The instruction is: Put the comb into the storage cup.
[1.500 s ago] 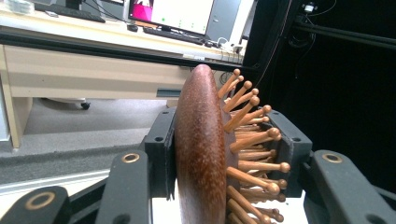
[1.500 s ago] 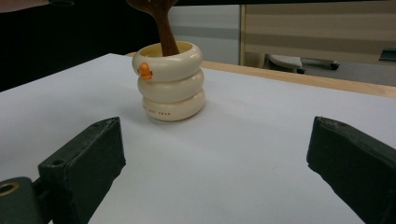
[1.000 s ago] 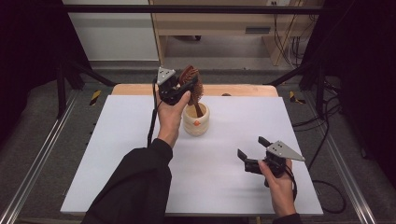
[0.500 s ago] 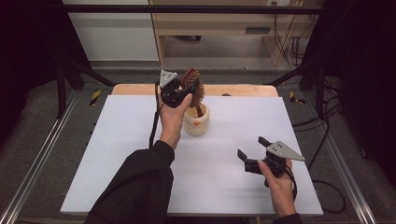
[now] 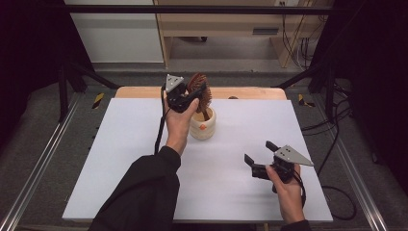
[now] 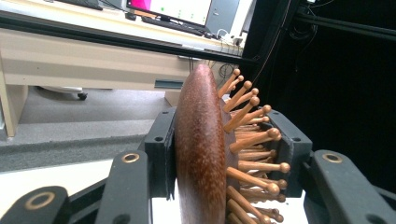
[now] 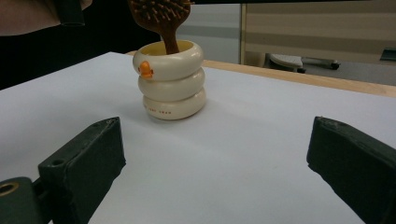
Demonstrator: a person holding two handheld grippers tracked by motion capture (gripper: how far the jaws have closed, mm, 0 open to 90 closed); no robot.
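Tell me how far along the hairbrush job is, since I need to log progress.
Done: the left gripper is clamped on the wooden hairbrush head, and its handle already dips into the cream ringed cup. In hand: the brush is held upright above the cup, not released. Left: probably lowering it fully and opening the jaws. The right gripper waits open over the white table.

Brown wooden hairbrush (image 5: 200,89) upright, handle in cream holder (image 5: 202,126).

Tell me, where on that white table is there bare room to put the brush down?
Plenty: the white table is bare left of the cream holder, and between the holder and the right tool. It is crowded only at the holder, where the left tool grips the hairbrush, handle in the holder.
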